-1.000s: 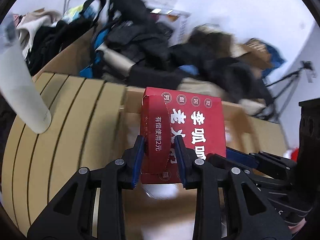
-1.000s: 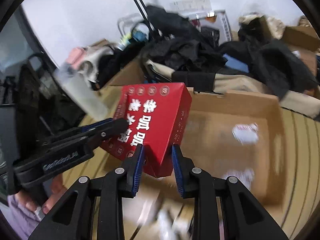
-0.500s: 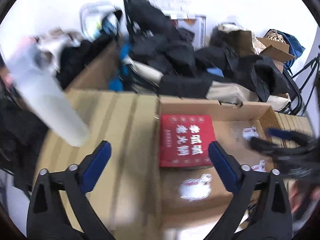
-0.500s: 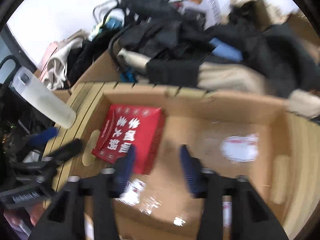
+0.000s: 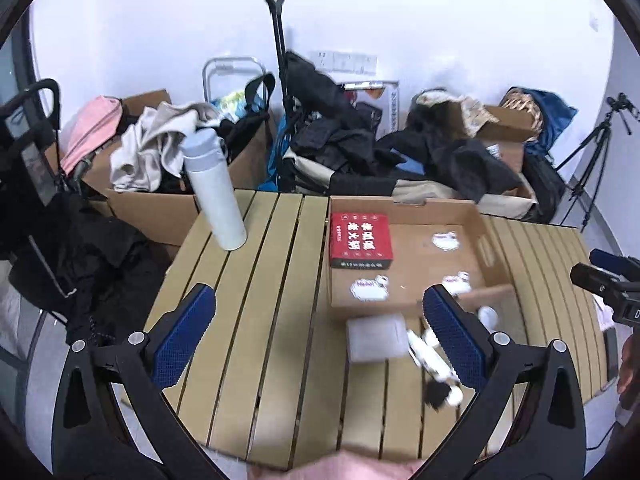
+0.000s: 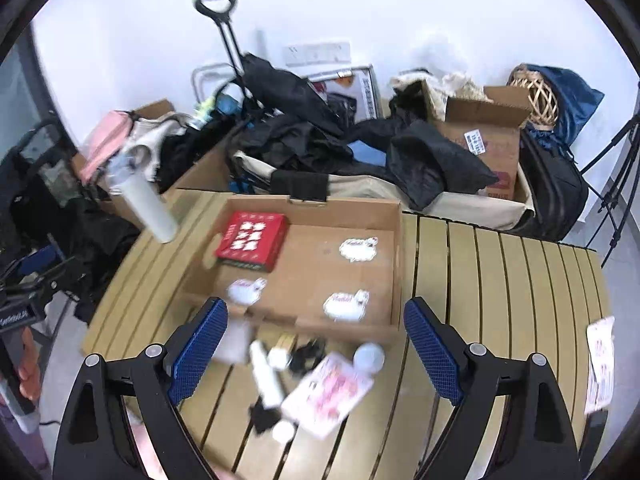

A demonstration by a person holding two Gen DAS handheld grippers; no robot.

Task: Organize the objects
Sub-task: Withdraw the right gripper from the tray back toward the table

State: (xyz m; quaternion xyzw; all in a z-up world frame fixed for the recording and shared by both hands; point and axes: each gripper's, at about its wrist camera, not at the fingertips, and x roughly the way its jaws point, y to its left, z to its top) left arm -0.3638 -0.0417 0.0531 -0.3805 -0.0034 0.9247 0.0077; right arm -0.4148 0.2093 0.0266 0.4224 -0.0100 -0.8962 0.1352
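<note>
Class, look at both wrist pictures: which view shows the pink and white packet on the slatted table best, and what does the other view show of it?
The right wrist view. There the pink and white packet lies in full sight on the slatted table, near the cardboard tray. The left wrist view does not show it clearly.
</note>
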